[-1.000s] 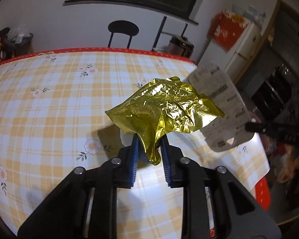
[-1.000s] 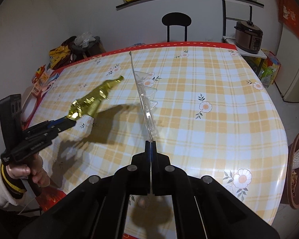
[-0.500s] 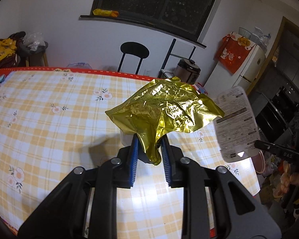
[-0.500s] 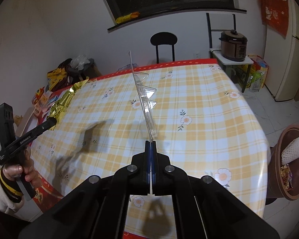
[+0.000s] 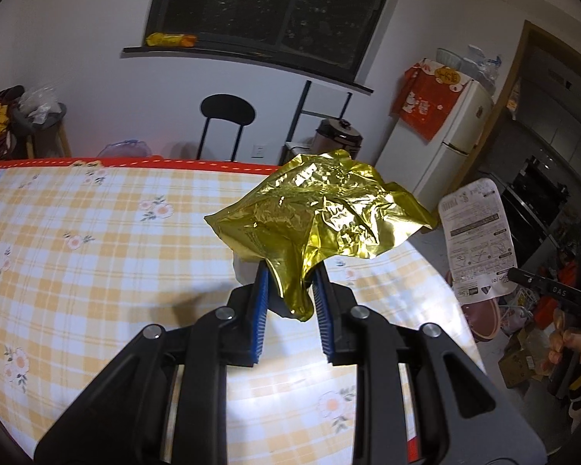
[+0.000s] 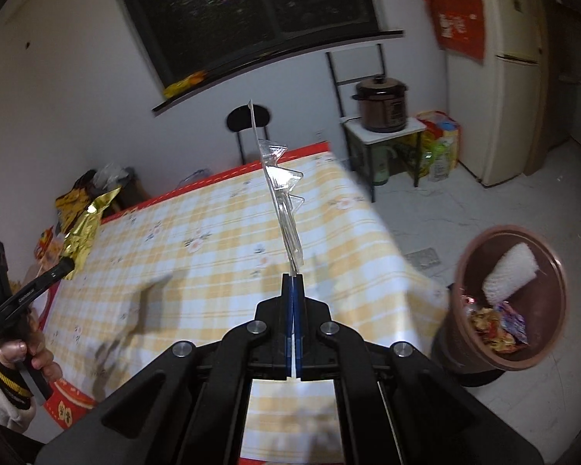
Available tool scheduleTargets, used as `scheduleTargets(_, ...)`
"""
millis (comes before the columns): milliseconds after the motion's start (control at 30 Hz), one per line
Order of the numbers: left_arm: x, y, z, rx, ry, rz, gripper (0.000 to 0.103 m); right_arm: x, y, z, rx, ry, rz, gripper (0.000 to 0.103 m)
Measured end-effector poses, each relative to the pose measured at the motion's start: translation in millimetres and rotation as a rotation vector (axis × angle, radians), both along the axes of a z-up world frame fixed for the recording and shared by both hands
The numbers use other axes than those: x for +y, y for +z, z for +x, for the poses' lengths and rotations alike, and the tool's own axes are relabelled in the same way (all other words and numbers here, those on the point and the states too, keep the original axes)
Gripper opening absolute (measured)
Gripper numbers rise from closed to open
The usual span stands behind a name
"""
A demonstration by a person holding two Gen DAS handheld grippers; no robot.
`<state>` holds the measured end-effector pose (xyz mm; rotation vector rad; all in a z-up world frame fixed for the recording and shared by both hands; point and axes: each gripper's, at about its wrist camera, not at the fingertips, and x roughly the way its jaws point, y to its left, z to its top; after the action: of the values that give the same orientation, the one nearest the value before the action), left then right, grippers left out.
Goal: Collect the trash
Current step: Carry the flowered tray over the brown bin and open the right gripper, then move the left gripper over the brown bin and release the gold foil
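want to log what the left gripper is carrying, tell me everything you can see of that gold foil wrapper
The gold foil wrapper is a crumpled, shiny metallic sheet, creased all over and catching bright glints. It fans out wide above the left gripper, whose blue-padded jaws pinch its narrow lower end, a small tail hanging below the pinch. It is held up in the air above the checked tablecloth, touching nothing else. From the right wrist view it shows edge-on as a thin gold strip at the left.

The letters "DAS" stand in white on the black arm of the right gripper (image 5: 517, 276), far right of the left gripper (image 5: 289, 283). A printed card (image 5: 478, 242) it holds carries text too small to read.
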<state>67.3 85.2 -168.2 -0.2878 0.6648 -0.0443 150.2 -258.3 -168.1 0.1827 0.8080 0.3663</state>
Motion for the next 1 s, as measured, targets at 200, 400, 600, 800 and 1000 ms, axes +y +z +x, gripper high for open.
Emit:
scheduleTargets(200, -38.1, 2.8, 17.4, -0.008, -0.051, -0.006, 0.026, -80.6, 1.3, -5.0, -0.008, -0.159, -0.027, 0.003)
scheduleTargets(400, -75.9, 2.5, 38.0, -0.008, -0.095, -0.013, 0.025, -157.5, -13.7, 2.6, 0.021, -0.301, -0.082, 0.003)
scheduleTargets(600, -108.6, 1.3, 54.8, -0.004, -0.118, -0.007, 0.025, -210.3, -44.3, 24.2, 0.087, -0.372, -0.163, 0.003)
scheduleTargets(800, -139.0, -1.4, 67.9, 0.008, -0.153, 0.002, 0.026, -233.1, -76.0, 49.8, 0.158, -0.402, -0.218, 0.008)
scheduleTargets(1000, -171.0, -0.8, 77.2, 0.011, -0.224, 0.021, 0.026, -230.9, -65.5, 45.5, 0.131, -0.394, -0.221, 0.055)
